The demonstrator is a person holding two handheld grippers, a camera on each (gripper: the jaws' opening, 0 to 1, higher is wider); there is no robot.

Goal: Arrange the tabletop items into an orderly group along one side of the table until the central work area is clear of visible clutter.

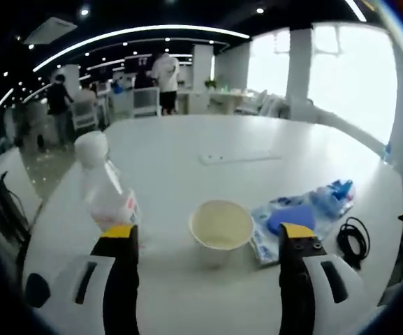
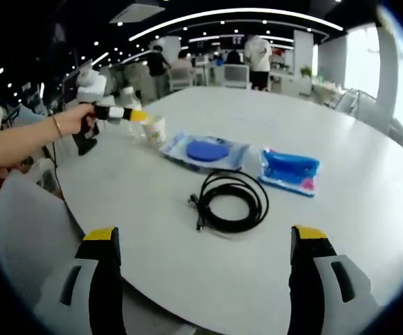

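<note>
In the left gripper view, my left gripper [image 1: 207, 230] is open, its yellow-tipped jaws standing either side of a white paper cup [image 1: 221, 227]. A clear plastic bottle [image 1: 103, 185] with a white cap stands by the left jaw. To the right lie a clear bag holding a blue disc [image 1: 290, 218], a blue packet [image 1: 335, 194] and a black cable coil [image 1: 355, 239]. In the right gripper view, my right gripper [image 2: 204, 241] is open above the cable coil [image 2: 230, 200]. Beyond it lie the disc bag [image 2: 205, 150] and the blue packet [image 2: 289, 169]. The left gripper [image 2: 107, 112], in a hand, reaches the cup [image 2: 154, 129].
The round white table [image 1: 208, 139] carries a white power strip [image 1: 239, 156] farther out. Chairs [image 1: 145, 101] and desks stand beyond, with people [image 1: 165, 77] in the background. A grey chair [image 2: 26, 230] sits at the table's near edge in the right gripper view.
</note>
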